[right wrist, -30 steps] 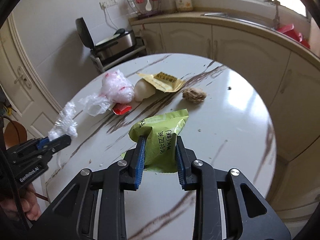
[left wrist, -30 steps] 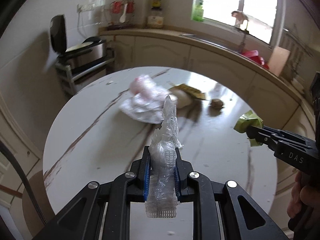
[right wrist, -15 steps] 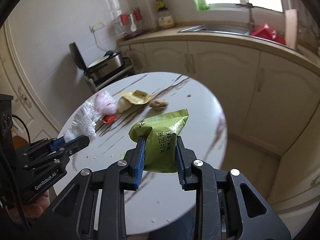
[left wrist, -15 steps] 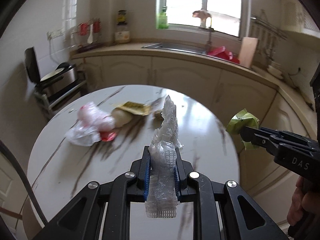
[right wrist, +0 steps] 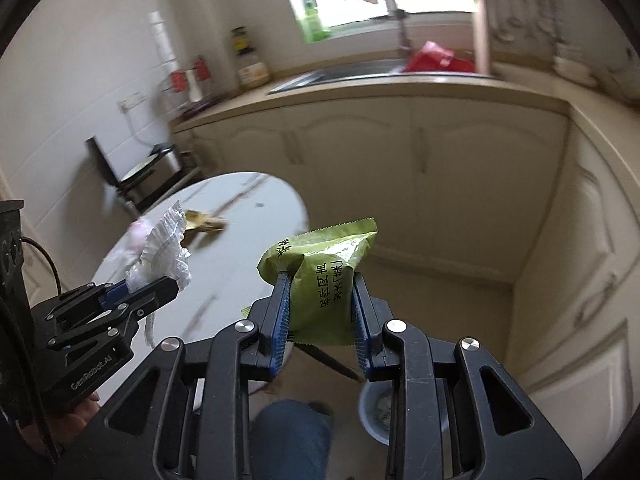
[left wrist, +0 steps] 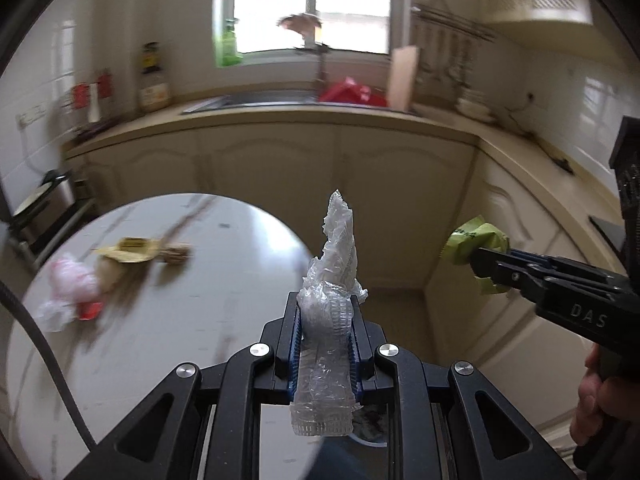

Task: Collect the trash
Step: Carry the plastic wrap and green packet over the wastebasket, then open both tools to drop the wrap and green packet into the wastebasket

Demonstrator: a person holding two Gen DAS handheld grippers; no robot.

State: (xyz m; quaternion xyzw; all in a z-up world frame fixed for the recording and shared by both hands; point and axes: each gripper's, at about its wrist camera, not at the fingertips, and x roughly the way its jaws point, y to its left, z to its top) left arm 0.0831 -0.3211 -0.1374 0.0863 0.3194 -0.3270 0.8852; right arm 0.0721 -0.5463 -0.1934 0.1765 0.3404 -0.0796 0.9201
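**Inspector:** Report edges and clearance, left to right.

**Assistant:** The round marble table (left wrist: 168, 320) sits at left; its curved rim ends short of the cream cabinets (left wrist: 340, 168), with open floor between. A grey bin (right wrist: 378, 408) stands on the floor below the right gripper.

**Inspector:** Items remaining on the table?

**Assistant:** A pink-and-white bag (left wrist: 66, 292), a yellow wrapper (left wrist: 130, 250) and a brown lump (left wrist: 176, 254), blurred, near the far left edge.

**Inspector:** Held items and orientation?

**Assistant:** The left gripper (left wrist: 325, 316) pinches a clear crumpled plastic wrapper (left wrist: 334, 264), long axis running forward along the fingers, tip past them. The right gripper (right wrist: 320, 300) clamps a green snack packet (right wrist: 324, 276), serrated end forward, over the floor beyond the table rim.

**Inspector:** Hand pose?

**Assistant:** Both grippers point forward and downward, side by side, apart. A hand (left wrist: 596, 408) grips the right handle.
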